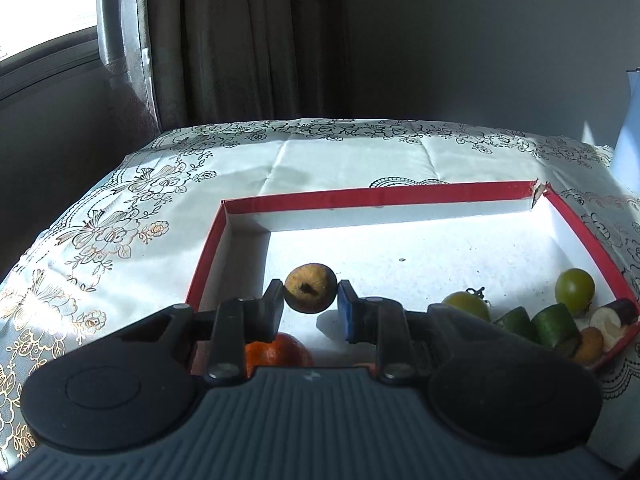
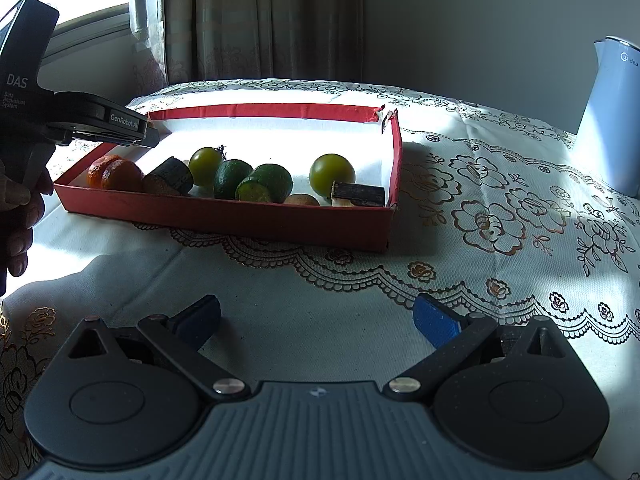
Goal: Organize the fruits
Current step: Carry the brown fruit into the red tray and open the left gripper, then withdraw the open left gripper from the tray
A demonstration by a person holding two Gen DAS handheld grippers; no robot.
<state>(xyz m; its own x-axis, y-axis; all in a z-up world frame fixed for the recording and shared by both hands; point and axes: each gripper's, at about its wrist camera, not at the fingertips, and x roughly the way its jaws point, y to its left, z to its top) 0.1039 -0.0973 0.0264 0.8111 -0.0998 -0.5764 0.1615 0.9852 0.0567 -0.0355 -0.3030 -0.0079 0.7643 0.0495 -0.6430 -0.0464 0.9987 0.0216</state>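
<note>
My left gripper (image 1: pixel 310 298) is shut on a dark round fruit (image 1: pixel 310 287) with a yellow-brown cut face, held just above the floor of the red box (image 1: pixel 360 194). An orange (image 1: pixel 276 352) lies below it in the box. Two green round fruits (image 1: pixel 575 285), green cut pieces (image 1: pixel 554 326) and a dark stick piece (image 1: pixel 624 307) lie at the box's right end. In the right wrist view the same box (image 2: pixel 240 220) holds the orange (image 2: pixel 116 174), the held fruit (image 2: pixel 170 176) and green fruits (image 2: pixel 332 174). My right gripper (image 2: pixel 316 320) is open and empty over the tablecloth in front of the box.
A white flowered tablecloth (image 2: pixel 500 220) covers the table. A pale blue kettle (image 2: pixel 612 120) stands at the far right. A curtain (image 1: pixel 240 40) and window are behind the table. The left gripper's body (image 2: pixel 100 120) reaches over the box's left end.
</note>
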